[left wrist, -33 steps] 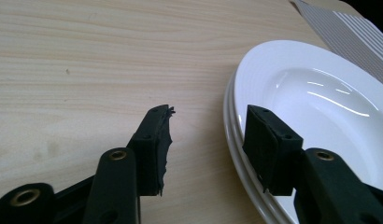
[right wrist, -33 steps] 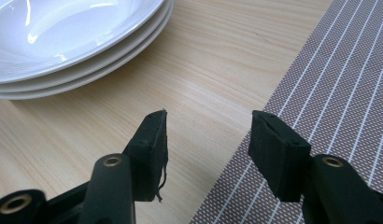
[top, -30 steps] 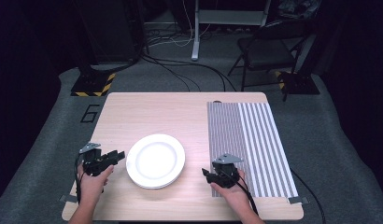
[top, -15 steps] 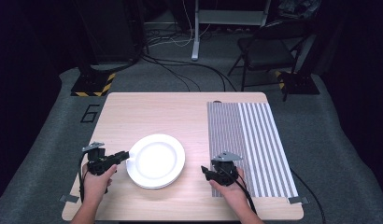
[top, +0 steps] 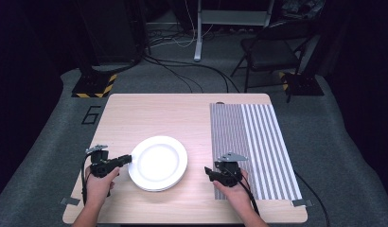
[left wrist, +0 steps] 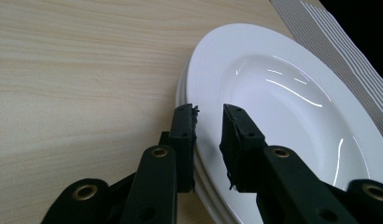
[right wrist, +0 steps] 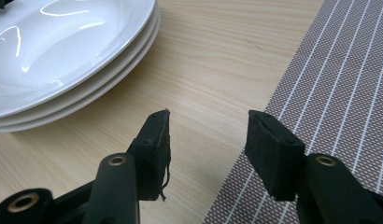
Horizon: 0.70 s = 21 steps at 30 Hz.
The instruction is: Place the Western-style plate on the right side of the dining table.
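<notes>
A stack of white plates lies on the wooden table, left of the middle. My left gripper reaches in from the left at the stack's rim. In the left gripper view the jaws have just been closing. My left gripper has the rim of the top plate between its pads, one outside the edge and one on the rim's upper face. My right gripper rests low at the left edge of the striped mat. Seen along its own jaws, the right gripper stands open on bare wood, right of the plates.
The striped grey mat covers the table's right part. On the floor behind the table stand a folding chair and a base with yellow-black stripes, with cables between them. The table's front edge lies close under both hands.
My left gripper has moved right to the plate stack and its jaws have come together around the top plate's rim. The right hand and its gripper have stayed put.
</notes>
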Tool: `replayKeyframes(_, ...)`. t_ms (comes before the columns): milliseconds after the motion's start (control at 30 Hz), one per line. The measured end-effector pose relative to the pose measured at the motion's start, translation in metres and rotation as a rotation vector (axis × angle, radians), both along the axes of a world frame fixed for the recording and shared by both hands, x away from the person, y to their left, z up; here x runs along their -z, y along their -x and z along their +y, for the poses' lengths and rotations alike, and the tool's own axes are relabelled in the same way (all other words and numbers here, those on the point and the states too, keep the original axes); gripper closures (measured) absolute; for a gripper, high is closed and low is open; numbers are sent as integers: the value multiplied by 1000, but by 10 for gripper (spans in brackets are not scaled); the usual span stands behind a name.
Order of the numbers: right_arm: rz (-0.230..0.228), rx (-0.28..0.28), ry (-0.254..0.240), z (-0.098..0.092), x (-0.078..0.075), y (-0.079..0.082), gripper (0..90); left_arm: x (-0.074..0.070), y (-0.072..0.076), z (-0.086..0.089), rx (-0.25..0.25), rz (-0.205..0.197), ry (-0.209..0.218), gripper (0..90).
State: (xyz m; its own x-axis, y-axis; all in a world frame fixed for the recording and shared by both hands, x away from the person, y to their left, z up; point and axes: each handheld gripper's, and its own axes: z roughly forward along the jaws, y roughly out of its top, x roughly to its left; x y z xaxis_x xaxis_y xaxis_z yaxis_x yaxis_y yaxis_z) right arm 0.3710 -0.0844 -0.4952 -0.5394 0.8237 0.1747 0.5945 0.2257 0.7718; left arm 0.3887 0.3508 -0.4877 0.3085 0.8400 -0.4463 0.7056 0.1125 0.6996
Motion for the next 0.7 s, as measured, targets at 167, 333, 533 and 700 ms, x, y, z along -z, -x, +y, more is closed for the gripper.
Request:
replayKeyframes(167, 13, 5, -21, -1, 1, -2, 492, 1, 1, 0, -2, -2, 3, 754)
replayKeyframes(333, 23, 7, -38, -1, 2, -3, 492, 1, 1, 0, -7, -1, 3, 771)
replayKeyframes(533, 29, 5, -48, 2, 3, -6, 492, 1, 1, 1, -7, 5, 7, 778)
replayKeyframes(700, 43, 8, -61, 6, 5, -10, 490, 3, 0, 1, -8, 6, 18, 780)
